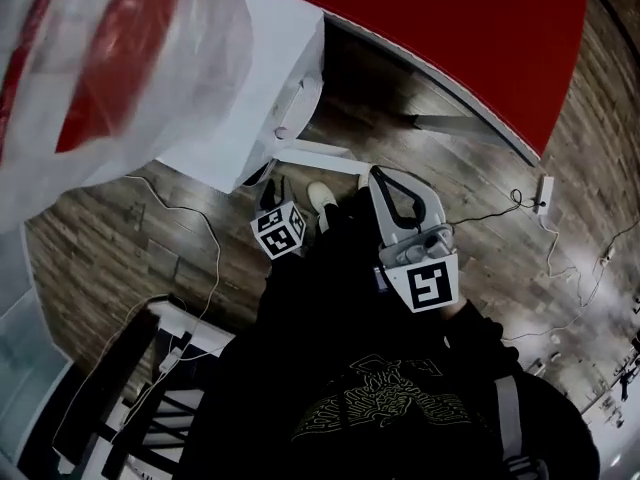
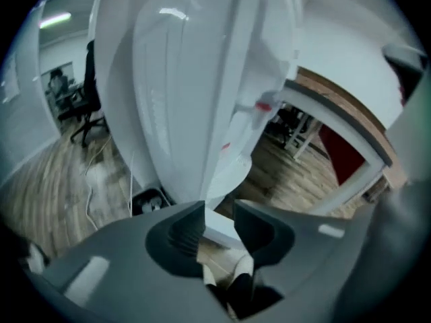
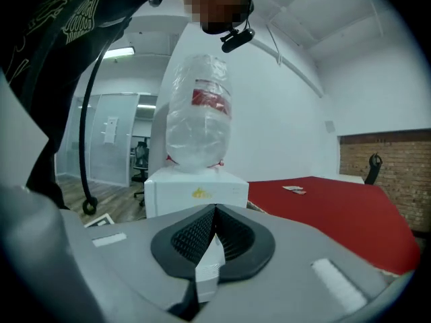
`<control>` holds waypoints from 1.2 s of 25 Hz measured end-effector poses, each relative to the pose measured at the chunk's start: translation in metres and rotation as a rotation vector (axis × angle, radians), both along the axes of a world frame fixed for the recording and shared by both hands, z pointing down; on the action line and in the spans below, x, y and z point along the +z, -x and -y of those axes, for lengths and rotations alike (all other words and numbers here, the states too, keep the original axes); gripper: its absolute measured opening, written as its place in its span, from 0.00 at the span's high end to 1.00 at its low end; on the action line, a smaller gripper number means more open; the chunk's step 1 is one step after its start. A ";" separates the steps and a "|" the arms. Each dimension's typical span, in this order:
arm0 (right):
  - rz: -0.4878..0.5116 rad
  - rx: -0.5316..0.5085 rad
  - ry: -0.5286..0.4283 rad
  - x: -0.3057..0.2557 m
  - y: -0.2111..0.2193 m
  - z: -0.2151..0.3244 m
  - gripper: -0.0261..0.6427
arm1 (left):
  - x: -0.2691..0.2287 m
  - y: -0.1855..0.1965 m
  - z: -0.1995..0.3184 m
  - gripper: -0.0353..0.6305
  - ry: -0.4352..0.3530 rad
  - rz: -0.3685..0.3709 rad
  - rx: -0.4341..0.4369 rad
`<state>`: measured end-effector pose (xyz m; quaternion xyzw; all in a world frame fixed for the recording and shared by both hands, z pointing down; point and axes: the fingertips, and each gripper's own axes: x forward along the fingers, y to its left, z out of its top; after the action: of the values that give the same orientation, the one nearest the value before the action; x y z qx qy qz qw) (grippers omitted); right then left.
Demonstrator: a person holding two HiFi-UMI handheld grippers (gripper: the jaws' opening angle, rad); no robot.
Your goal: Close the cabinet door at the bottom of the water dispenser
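The white water dispenser (image 1: 262, 86) stands at the upper left of the head view, with a plastic-wrapped bottle (image 1: 100, 58) on top. A thin white panel (image 1: 315, 156), apparently the open cabinet door, juts from its base across the floor. My left gripper (image 1: 272, 190) points down at that base. In the left gripper view the left gripper (image 2: 219, 222) stands open, with a white panel edge (image 2: 221, 230) showing in the gap; contact cannot be told. My right gripper (image 1: 378, 178) hangs to the right of the door, and in its own view the right gripper (image 3: 214, 212) is shut and holds nothing. There the dispenser (image 3: 195, 195) stands ahead.
A red table (image 1: 450, 28) curves behind the dispenser. Cables (image 1: 565, 268) and a power strip (image 1: 543, 193) lie on the wood floor at right. A white rack (image 1: 165, 363) stands at lower left. The person's shoe (image 1: 320, 196) is close to the door. An office chair (image 2: 84, 113) is far off.
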<state>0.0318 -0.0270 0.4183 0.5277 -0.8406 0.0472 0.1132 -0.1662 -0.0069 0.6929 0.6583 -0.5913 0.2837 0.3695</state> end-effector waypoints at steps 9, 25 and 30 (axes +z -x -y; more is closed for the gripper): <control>0.086 -0.036 0.070 0.101 -0.023 -0.008 0.97 | 0.165 0.017 0.006 0.71 0.249 -0.291 -0.396; 0.140 -0.040 0.117 0.141 -0.029 -0.022 0.97 | 0.192 0.004 0.026 0.75 0.120 -0.551 -0.616; 0.130 -0.037 0.132 0.148 -0.038 -0.014 0.97 | 0.195 -0.007 0.039 0.74 0.099 -0.610 -0.635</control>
<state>0.0700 -0.0131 0.5661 0.4991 -0.8509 0.1344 0.0936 -0.1589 -0.0456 0.8874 0.4791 -0.6137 -0.0231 0.6271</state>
